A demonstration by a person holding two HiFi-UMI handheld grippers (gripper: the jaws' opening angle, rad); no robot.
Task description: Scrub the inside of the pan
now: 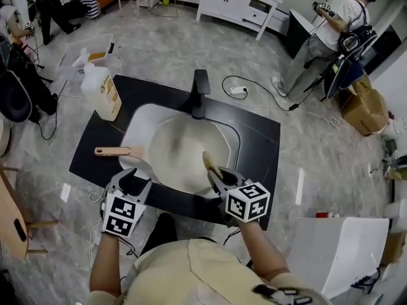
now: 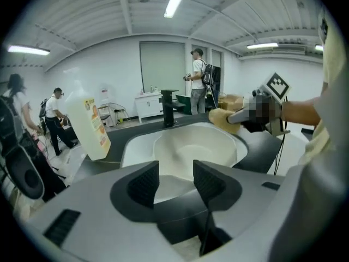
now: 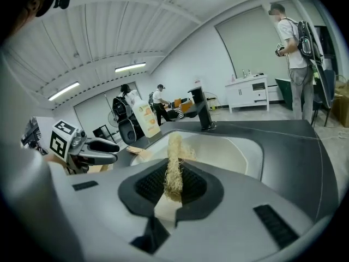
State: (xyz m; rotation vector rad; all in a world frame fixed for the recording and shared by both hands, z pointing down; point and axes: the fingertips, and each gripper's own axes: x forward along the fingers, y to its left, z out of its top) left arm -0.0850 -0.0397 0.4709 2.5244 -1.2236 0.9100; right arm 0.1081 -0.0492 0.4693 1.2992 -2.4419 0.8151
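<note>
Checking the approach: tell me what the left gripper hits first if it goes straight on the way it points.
Probably the pale inside of the pan: the left gripper, jaws open and empty, looks straight into it. Depth is unclear; its near rim may come first.

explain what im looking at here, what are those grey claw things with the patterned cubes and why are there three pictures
There is no robot here. A person holds a two-jaw gripper in each hand, and the patterned cubes are part of those grippers.

The head view comes from a camera on the person's head, looking steeply down. The other two come from cameras riding on each gripper, looking along its jaws.

On the black counter is a white sink, with a black faucet behind it and a bottle to the left. A pale pan lies in the sink, its wooden handle pointing left.

The right gripper is shut on a straw-coloured fibrous scrubber, by the pan's near rim. The left gripper is open and empty, near the handle.
</note>
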